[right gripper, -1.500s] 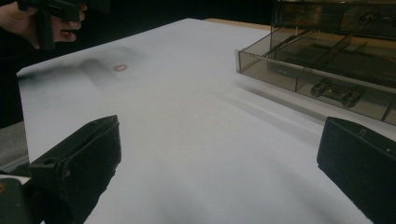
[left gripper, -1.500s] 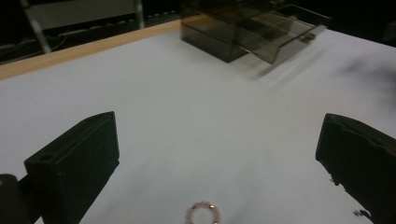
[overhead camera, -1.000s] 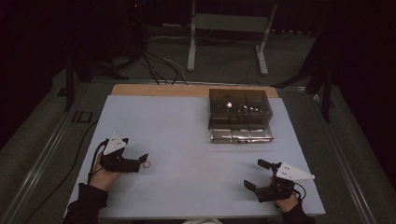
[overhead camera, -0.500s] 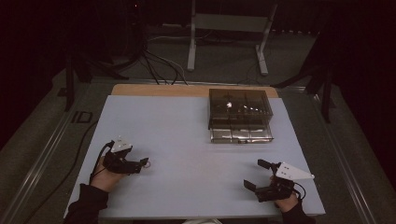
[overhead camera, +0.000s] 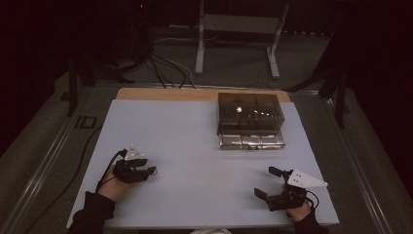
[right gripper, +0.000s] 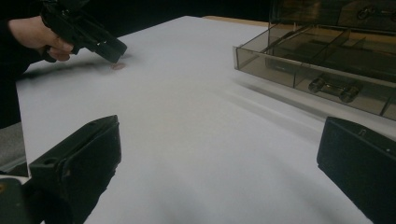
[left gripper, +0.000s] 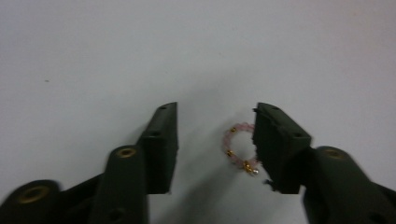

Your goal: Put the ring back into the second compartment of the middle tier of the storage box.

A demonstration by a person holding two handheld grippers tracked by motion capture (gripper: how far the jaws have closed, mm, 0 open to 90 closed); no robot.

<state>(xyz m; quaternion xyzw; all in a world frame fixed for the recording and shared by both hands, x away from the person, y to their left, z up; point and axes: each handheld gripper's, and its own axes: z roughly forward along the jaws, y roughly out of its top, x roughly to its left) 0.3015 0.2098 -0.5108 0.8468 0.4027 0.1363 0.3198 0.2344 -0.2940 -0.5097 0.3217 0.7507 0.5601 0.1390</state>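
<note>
A small ring of pink and gold beads (left gripper: 239,147) lies flat on the white table (overhead camera: 195,146). My left gripper (left gripper: 215,112) is open and tipped down over it, one jaw on each side, the ring close against the right-hand jaw. In the high view that left gripper (overhead camera: 148,170) sits at the table's front left. From the right gripper view the left gripper (right gripper: 109,49) points down at the bead ring (right gripper: 117,66). My right gripper (overhead camera: 268,183) rests open at the front right, its jaws (right gripper: 222,128) wide apart with nothing between them.
A smoky transparent drawer box (overhead camera: 250,119) stands at the back right of the table, its bottom drawer (right gripper: 322,70) pulled out, divided into compartments, with a handle on its front. A metal stand (overhead camera: 234,44) and cables lie on the floor beyond the table.
My left gripper has tipped forward and down towards the table, its jaws now low over the bead ring. The right gripper has stayed in place.
</note>
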